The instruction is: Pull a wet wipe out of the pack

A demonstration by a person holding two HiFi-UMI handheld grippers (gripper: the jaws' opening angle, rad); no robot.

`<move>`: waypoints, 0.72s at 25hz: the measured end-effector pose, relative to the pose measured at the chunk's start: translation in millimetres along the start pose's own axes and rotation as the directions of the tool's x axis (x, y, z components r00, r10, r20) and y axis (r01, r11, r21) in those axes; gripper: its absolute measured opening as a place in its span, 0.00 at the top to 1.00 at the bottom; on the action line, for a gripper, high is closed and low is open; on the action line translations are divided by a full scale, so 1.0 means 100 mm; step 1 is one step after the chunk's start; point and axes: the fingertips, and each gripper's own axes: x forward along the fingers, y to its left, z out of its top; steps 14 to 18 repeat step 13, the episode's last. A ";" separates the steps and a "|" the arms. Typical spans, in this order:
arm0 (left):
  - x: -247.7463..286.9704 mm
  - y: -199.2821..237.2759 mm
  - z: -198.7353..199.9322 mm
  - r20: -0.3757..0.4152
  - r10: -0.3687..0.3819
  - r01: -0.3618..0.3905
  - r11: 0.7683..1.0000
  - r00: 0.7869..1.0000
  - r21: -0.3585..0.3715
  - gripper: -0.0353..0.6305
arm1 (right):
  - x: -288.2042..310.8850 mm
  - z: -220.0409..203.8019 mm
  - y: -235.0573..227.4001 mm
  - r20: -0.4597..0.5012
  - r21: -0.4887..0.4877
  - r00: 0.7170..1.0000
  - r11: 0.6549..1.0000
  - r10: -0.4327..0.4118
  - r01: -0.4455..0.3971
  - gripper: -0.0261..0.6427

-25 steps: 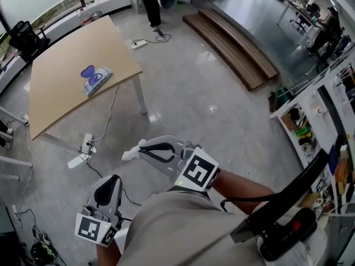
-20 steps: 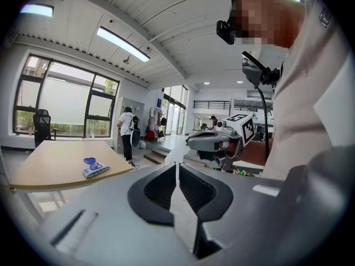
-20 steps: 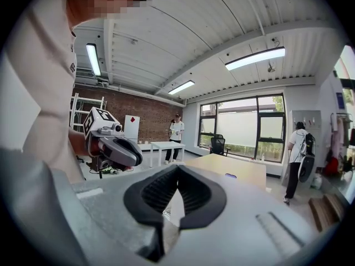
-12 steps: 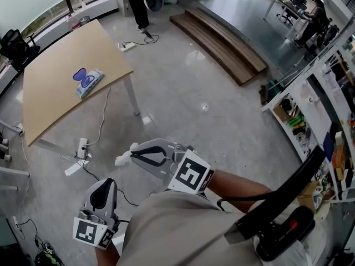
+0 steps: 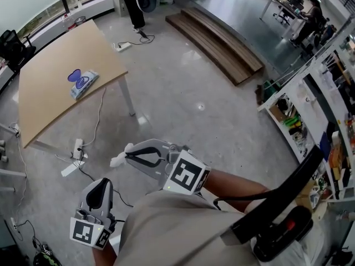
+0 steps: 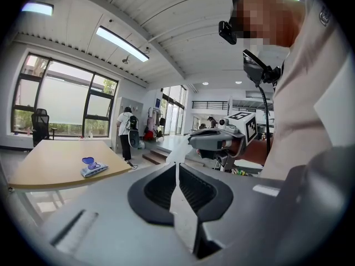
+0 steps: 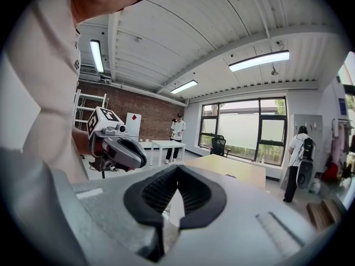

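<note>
The wet wipe pack [image 5: 83,82], blue-lidded with its flap up, lies on the wooden table [image 5: 50,54] far from both grippers; the left gripper view also catches the pack [image 6: 92,168]. My right gripper [image 5: 128,155] is held over the floor in front of the person's body, shut on a crumpled white wet wipe [image 5: 117,160] that sticks out past its tips. In the right gripper view the wipe [image 7: 176,206] shows as a pale strip between the closed jaws of the right gripper [image 7: 177,168]. My left gripper [image 5: 102,184] hangs lower left, shut and holding nothing.
Cables and a power strip [image 5: 76,147] lie on the concrete floor beside the table leg [image 5: 127,96]. Wooden steps [image 5: 213,37] run across the far floor. Shelving [image 5: 310,121] stands at the right. A person [image 5: 132,4] stands beyond the table, an office chair [image 5: 12,40] at its left.
The table and pack have slid up and left in the head view as the person moves off. The right gripper keeps its hold on the wipe; the left stays shut.
</note>
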 end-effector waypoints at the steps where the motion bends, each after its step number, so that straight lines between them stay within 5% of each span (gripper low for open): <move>1: 0.03 0.01 -0.01 0.000 0.002 -0.002 1.000 1.000 -0.003 0.92 | 0.00 -0.03 -0.02 -0.001 0.004 1.000 1.000 0.001 -0.001 0.96; 18: 0.38 -0.03 -0.10 -0.013 0.001 -0.001 1.000 1.000 -0.014 0.92 | -0.09 -0.30 -0.27 -0.021 -0.011 1.000 1.000 0.017 -0.017 0.96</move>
